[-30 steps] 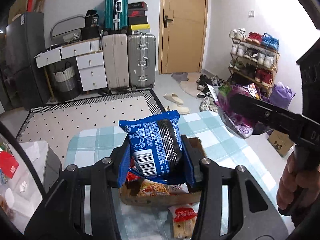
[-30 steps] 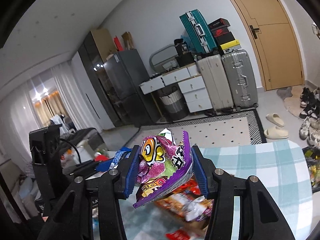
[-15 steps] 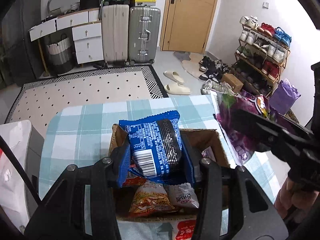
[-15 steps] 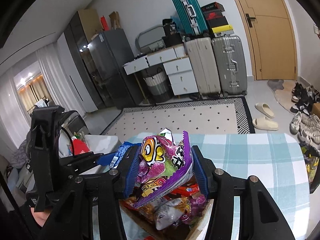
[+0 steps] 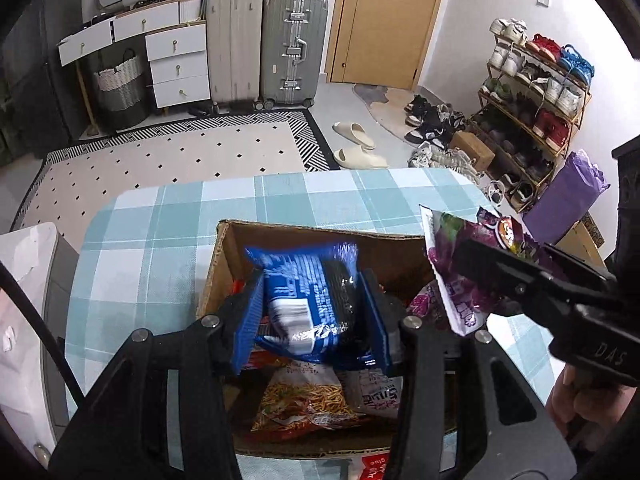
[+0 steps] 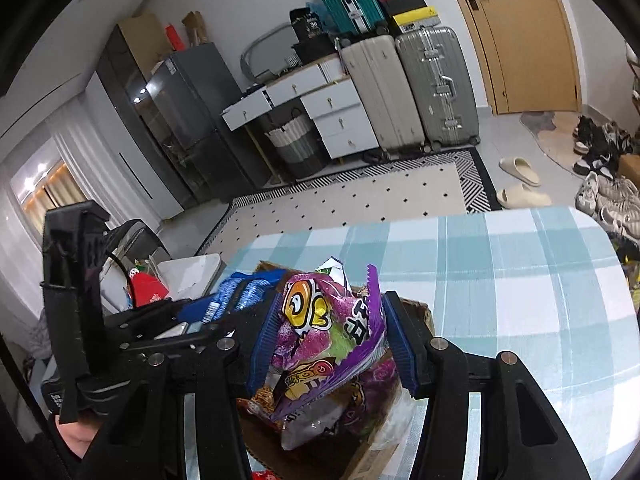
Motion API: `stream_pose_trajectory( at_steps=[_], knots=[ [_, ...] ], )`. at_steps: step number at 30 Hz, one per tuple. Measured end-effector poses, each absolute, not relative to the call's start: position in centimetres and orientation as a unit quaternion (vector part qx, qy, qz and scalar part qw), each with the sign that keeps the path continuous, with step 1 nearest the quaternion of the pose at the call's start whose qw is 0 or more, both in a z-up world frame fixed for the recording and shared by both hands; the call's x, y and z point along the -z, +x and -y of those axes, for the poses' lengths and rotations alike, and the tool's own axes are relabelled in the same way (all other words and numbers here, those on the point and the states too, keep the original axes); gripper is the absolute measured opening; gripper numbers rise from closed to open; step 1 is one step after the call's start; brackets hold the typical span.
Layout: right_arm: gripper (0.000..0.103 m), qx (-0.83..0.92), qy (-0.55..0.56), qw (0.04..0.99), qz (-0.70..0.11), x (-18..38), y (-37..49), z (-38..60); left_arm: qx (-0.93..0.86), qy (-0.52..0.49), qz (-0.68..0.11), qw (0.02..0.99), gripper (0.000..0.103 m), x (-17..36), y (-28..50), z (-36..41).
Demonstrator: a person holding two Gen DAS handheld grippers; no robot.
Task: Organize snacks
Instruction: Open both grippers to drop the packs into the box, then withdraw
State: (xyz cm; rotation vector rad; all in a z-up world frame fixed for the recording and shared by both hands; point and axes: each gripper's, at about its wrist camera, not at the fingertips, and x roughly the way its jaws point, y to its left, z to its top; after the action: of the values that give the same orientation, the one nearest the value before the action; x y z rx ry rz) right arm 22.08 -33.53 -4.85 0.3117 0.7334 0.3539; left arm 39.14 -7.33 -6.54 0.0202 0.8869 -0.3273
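My left gripper (image 5: pixel 308 312) is shut on a blue snack packet (image 5: pixel 308 296) and holds it inside the open top of a cardboard box (image 5: pixel 320 236) on the table. The box holds several snack bags, among them an orange noodle-snack bag (image 5: pixel 304 400). My right gripper (image 6: pixel 328 340) is shut on a purple snack bag (image 6: pixel 332 328) and holds it over the box's right side (image 6: pixel 420 312). The purple bag also shows in the left wrist view (image 5: pixel 460 272), with the right gripper's arm (image 5: pixel 560 304) in front of it. The left gripper and blue packet show in the right wrist view (image 6: pixel 236 296).
The table has a teal-and-white checked cloth (image 5: pixel 160 224). A red packet (image 5: pixel 372 464) lies in front of the box. A white bin (image 5: pixel 24 280) stands left of the table. Suitcases (image 5: pixel 292 48), drawers and a shoe rack (image 5: pixel 532 92) stand across the room.
Both grippers have tilted down and come lower over the box. The blue packet has gone from above the box into its opening, and the purple bag has come down to the box's right side.
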Motion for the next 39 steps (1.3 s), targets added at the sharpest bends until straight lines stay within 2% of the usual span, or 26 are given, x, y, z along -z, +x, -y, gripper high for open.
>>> stream_pose_trajectory(
  at_steps=[5,8,10,11,20,24,29,31,35,39],
  knots=[
    [0.052,-0.168,0.127,0.910,-0.356,5.2,22.6,32.7,0.158,0.009,-0.428,0.890,0.043,6.8,38.9,7.0],
    [0.056,-0.166,0.120,0.910,-0.360,5.2,22.8,32.2,0.158,0.004,-0.425,0.891,0.043,6.7,38.8,7.0],
    [0.075,-0.170,0.112,0.909,-0.365,5.1,22.8,31.8,0.158,0.002,-0.424,0.892,0.045,6.3,38.3,6.7],
    [0.078,-0.170,0.108,0.911,-0.361,5.0,22.7,31.6,0.157,0.002,-0.425,0.891,0.045,6.1,38.2,6.5],
    [0.078,-0.171,0.098,0.928,-0.317,1.9,19.8,32.0,0.149,0.000,-0.408,0.901,0.046,3.9,35.3,4.9],
    [0.078,-0.176,0.099,0.931,-0.305,0.4,18.2,32.1,0.145,0.010,-0.392,0.908,0.054,2.5,32.8,4.5],
    [0.078,-0.180,0.096,0.934,-0.292,-1.3,16.0,32.0,0.140,0.021,-0.370,0.918,0.059,0.2,29.5,4.3],
    [0.085,-0.180,0.095,0.936,-0.287,-1.9,15.1,32.0,0.139,0.022,-0.360,0.922,0.066,-0.7,28.1,4.2],
    [0.087,-0.181,0.093,0.941,-0.271,-3.4,12.9,32.0,0.139,0.028,-0.340,0.929,0.081,-2.3,25.2,4.3],
    [0.097,-0.188,0.092,0.943,-0.257,-4.6,10.8,32.0,0.138,0.041,-0.333,0.932,0.081,-3.6,22.5,4.4]
  ],
)
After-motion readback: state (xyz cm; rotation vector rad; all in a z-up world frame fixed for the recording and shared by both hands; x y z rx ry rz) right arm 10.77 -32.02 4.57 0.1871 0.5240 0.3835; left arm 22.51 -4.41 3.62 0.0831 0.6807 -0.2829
